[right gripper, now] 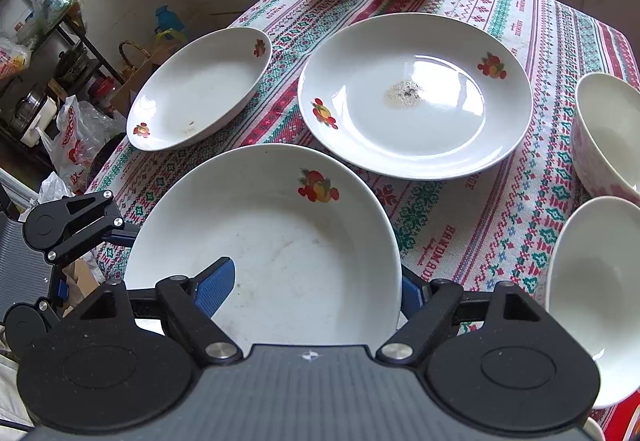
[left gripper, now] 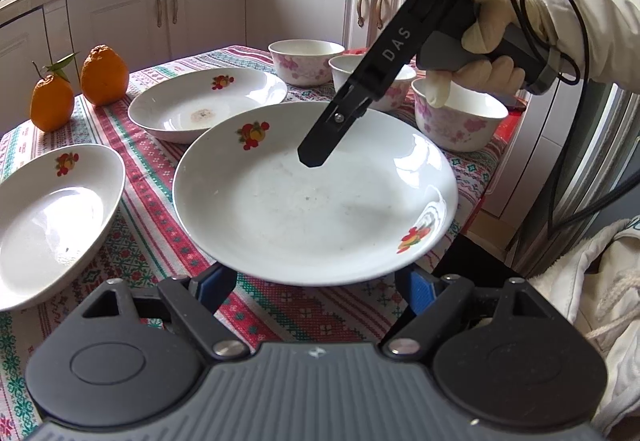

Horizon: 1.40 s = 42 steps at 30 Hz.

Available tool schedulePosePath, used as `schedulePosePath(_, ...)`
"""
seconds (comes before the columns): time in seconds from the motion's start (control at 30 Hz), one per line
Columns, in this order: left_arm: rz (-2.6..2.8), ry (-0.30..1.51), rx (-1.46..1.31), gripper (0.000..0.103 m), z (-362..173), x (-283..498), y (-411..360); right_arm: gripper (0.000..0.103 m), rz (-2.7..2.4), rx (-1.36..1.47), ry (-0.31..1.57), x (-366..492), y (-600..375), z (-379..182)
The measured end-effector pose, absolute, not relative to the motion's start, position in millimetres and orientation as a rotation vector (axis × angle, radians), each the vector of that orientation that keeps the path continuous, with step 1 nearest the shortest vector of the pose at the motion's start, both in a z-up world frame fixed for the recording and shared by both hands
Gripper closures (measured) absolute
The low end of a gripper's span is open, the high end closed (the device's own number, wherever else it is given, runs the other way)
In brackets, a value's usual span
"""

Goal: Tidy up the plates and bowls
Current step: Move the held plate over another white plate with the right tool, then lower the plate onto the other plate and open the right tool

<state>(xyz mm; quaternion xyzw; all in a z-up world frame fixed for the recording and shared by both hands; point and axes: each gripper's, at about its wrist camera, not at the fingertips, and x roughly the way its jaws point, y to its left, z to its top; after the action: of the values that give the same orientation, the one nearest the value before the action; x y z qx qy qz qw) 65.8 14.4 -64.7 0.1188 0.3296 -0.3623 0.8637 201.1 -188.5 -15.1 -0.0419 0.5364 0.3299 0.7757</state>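
A white plate with fruit prints [left gripper: 312,209] lies nearest on the patterned tablecloth [left gripper: 152,241]. Its near rim covers the blue pads of my left gripper [left gripper: 316,281], whose jaws stand apart beneath it. My right gripper [right gripper: 314,287] straddles the same plate [right gripper: 280,241]: its left pad [right gripper: 216,281] hovers inside the dish, the right pad sits outside the rim, and neither presses on it. Two more fruit-print plates [left gripper: 208,101] [left gripper: 52,221] lie behind and to the left. Three pink-flowered bowls [left gripper: 306,61] [left gripper: 376,89] [left gripper: 460,121] stand at the far right.
Two oranges [left gripper: 104,75] [left gripper: 52,101] sit at the table's far left corner. A gloved hand [left gripper: 492,37] with a trailing cable holds the right gripper [left gripper: 314,159]. White cupboards [left gripper: 200,13] stand beyond. The table's edge [left gripper: 472,209] drops off at the right, close to the plate.
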Motion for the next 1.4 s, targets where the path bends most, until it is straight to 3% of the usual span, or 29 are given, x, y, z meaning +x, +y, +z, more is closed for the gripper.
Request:
schedulePosePath(0.83,-0.55,0.652,0.194,0.017,-31.4,88.8,93.6,0.016,0.901,-0.198,1.049,253.5,-81.7,21.6)
schedulePosePath(1.4,-0.436,0.691,0.148,0.017,-38.7,112.4,145.2,0.016,0.999,-0.227,1.07,301.0,-10.2,0.2)
